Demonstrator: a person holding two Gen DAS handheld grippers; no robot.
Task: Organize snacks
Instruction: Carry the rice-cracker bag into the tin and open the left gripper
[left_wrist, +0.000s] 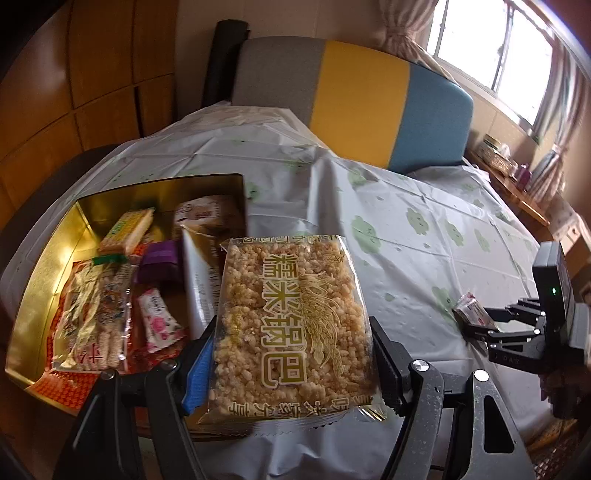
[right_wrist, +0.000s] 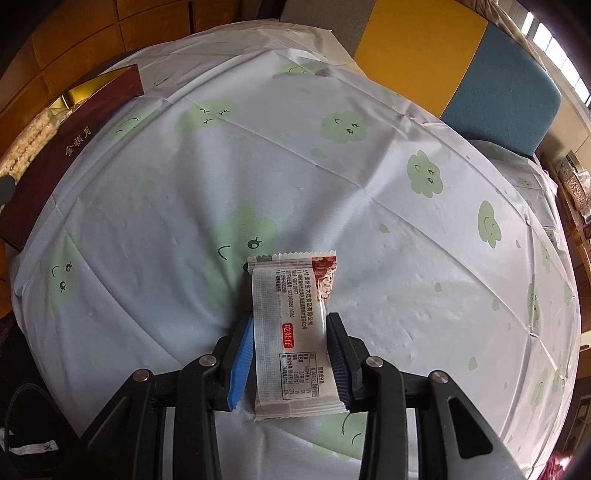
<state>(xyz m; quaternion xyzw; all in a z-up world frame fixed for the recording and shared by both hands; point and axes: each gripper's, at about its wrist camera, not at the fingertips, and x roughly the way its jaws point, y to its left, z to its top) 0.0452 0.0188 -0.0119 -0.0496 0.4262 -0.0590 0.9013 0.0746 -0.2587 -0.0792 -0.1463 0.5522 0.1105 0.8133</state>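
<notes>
bg: wood cabinets (left_wrist: 92, 66) | curtained window (left_wrist: 491, 48) | daylight

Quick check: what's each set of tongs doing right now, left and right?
Left tongs: closed on the rice cracker pack.
Right tongs: closed on the small snack packet.

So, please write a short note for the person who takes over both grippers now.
Left gripper: shut on the rice cracker packet, held beside the gold-lined tin.
Right gripper: jaws around the small white snack packet on the tablecloth; whether the pads grip it cannot be told.
Done: several snacks lie in the tin.
Left: put both packets in.
</notes>
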